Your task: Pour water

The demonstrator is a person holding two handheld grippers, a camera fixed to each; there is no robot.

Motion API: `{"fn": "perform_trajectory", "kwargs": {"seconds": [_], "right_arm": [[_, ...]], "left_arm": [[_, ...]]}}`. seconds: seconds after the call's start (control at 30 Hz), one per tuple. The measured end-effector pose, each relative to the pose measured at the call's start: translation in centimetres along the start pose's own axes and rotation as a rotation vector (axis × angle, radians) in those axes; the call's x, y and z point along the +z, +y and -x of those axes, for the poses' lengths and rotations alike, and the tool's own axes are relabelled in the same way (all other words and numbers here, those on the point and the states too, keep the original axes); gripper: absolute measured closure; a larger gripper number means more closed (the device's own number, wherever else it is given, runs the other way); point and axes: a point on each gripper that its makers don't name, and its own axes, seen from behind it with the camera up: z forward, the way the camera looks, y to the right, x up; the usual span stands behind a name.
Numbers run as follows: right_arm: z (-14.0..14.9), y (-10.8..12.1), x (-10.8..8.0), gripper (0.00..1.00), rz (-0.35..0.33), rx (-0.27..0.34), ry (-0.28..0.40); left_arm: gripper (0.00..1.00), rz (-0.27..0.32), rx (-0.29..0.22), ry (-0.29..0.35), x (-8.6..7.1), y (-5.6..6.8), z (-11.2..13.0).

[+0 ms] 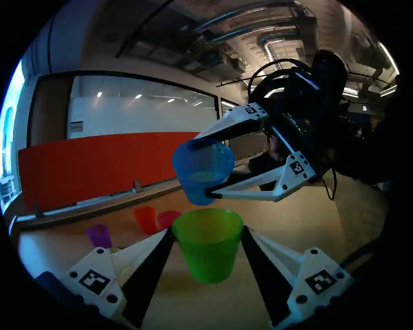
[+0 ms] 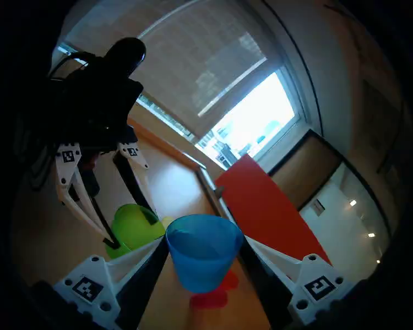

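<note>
Gripped blue cup [image 1: 202,168] above green cup [image 1: 208,245]

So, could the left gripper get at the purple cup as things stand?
Probably not yet: the left gripper is shut on the green cup, so it is occupied. The purple cup stands by itself on the table, so the way there looks free.

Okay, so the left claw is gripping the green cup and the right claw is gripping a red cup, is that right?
Not quite. The right claw grips a blue cup, not a red one; the left gripper view shows it. The left claw does grip the green cup.
</note>
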Motion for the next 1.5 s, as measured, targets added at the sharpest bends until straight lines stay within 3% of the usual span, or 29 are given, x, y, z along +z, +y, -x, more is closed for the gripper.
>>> {"fn": "perform_trajectory", "kwargs": {"seconds": [1.5], "right_arm": [[-0.62,0.23,0.96,0.08,-0.026,-0.225,-0.034]], "left_arm": [[0.13,0.006,0.001,0.014,0.33,0.32,-0.47]]}}
